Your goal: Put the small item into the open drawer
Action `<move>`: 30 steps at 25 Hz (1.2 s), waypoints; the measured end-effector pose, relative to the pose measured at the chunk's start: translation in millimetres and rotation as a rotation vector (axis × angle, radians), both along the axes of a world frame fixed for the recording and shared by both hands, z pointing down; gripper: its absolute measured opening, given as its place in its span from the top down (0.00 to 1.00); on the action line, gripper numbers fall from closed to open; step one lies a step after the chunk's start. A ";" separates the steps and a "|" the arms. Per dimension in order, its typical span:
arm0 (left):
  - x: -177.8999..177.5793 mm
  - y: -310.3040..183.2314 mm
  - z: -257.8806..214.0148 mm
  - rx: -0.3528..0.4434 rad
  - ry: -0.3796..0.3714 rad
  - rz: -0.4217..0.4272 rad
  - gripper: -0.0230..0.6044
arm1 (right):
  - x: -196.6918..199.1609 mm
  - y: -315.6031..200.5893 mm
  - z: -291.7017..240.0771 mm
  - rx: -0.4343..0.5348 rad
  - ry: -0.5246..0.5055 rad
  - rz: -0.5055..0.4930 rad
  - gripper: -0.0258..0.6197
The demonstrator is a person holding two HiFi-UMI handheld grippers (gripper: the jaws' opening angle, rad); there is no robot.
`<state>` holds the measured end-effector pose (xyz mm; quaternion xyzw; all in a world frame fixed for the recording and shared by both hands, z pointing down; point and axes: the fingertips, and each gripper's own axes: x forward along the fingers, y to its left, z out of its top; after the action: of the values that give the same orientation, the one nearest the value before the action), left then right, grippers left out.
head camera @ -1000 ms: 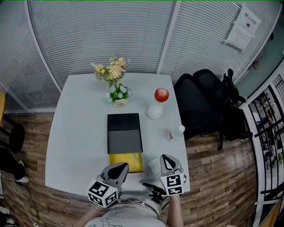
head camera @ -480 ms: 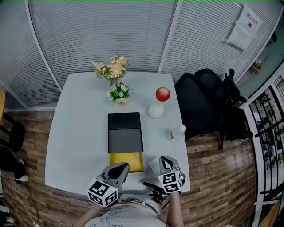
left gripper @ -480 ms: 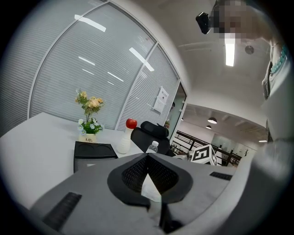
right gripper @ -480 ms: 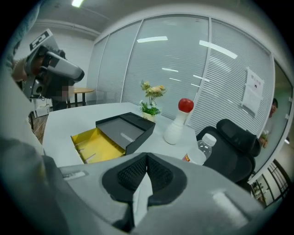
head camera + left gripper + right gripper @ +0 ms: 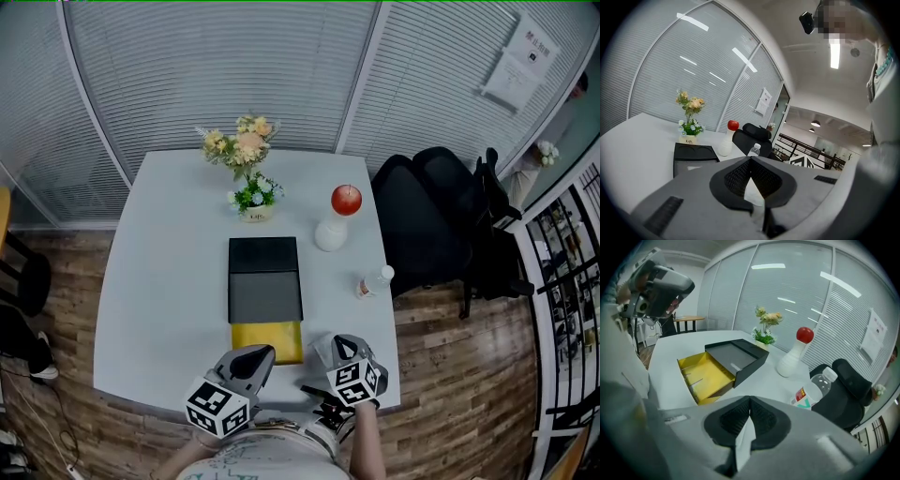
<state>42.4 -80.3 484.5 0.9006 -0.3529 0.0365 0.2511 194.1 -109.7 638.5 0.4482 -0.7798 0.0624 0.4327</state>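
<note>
**Right gripper [image 5: 343, 343] lower than a second ago; drawer [image 5: 267, 339] open**

Right gripper has sunk toward the table [image 5: 159, 281] and edged a shade closer to the drawer since the earlier frame. Left gripper [image 5: 257, 354] unmoved.

Reference point: black box [image 5: 264, 279], mid-table.
- Yellow drawer is pulled out of the box's near end, open to above.
- Left gripper is at the drawer's near-left corner, tongs pressed together, nothing pinched.
- Right gripper is just right of the drawer's near end, tongs likewise pressed together on nothing. Its view looks across the drawer and box.
- Small bottle [image 5: 372, 282], clear with a white cap and red label, stands on the table right of the box. It is outside the drawer and apart from both grippers.
- Potted flowers [image 5: 251, 199] sit beyond the box's far end, with a taller bouquet [image 5: 240, 146] behind them.
- White vase [image 5: 330, 234] topped with a red ball [image 5: 346, 199] is far-right of the box.
- Black chair [image 5: 427, 220] is off the table, right of the box.
</note>
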 end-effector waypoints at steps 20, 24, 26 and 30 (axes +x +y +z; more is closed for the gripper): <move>-2.2 -6.1 9.1 -0.028 0.003 0.004 0.97 | -0.5 24.1 70.4 -0.315 0.091 -0.112 0.86; -1.4 -3.8 10.3 -0.035 0.004 0.006 0.97 | -2.2 31.9 81.5 -0.370 0.109 -0.139 0.85; -0.5 -2.6 10.7 -0.040 -0.002 0.010 0.97 | -2.8 35.6 86.1 -0.401 0.120 -0.154 0.85; -0.6 -1.4 11.1 -0.048 -0.005 0.012 0.97 | -4.1 35.6 94.1 -0.427 0.120 -0.167 0.85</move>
<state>41.9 -81.7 495.6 0.8964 -0.3471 0.0488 0.2713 189.9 -74.0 732.6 0.2834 -0.7560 0.1633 0.5670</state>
